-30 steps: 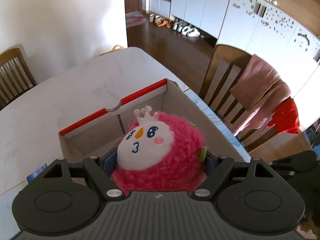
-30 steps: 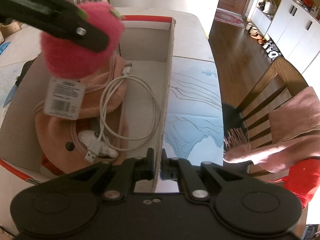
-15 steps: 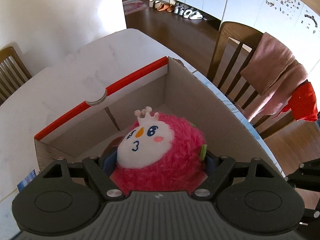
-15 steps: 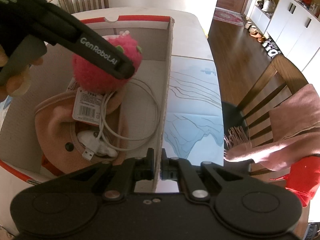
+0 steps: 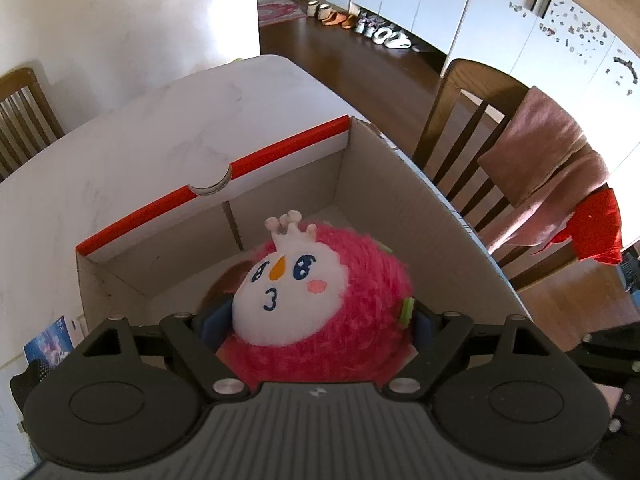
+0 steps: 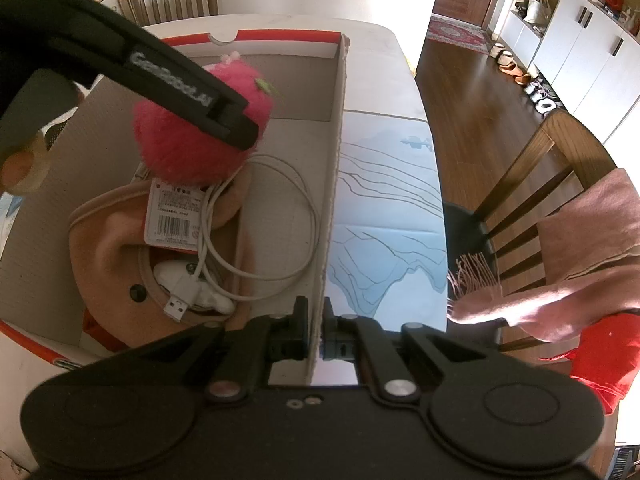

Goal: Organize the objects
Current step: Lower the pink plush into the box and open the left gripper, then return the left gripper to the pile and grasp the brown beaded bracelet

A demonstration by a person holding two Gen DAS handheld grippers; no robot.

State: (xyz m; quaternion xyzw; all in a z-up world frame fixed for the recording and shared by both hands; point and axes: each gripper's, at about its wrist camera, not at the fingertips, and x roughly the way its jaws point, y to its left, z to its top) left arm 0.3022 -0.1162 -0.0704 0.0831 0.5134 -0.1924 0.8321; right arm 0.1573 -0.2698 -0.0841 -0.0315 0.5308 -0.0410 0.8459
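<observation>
My left gripper (image 5: 320,322) is shut on a fluffy pink plush toy (image 5: 320,300) with a white face and a small crown. It holds the toy low inside the open cardboard box (image 5: 280,152). In the right wrist view the plush toy (image 6: 180,148) hangs just over a tan hat (image 6: 104,248), and its paper tag (image 6: 172,216) touches the hat. A coiled white cable (image 6: 280,216) with a USB plug lies in the box too. My right gripper (image 6: 316,328) is shut on the near end of the box wall (image 6: 336,160).
The box stands on a white marble table (image 5: 140,140), beside a pale blue patterned mat (image 6: 388,200). A wooden chair draped with pink cloth (image 5: 540,160) and a red cloth (image 5: 596,228) is close on the right. More chairs stand at the far left (image 5: 20,120).
My left gripper has sunk with the plush toy into the box, until the tag reached the hat. The right gripper has kept still on the box wall.
</observation>
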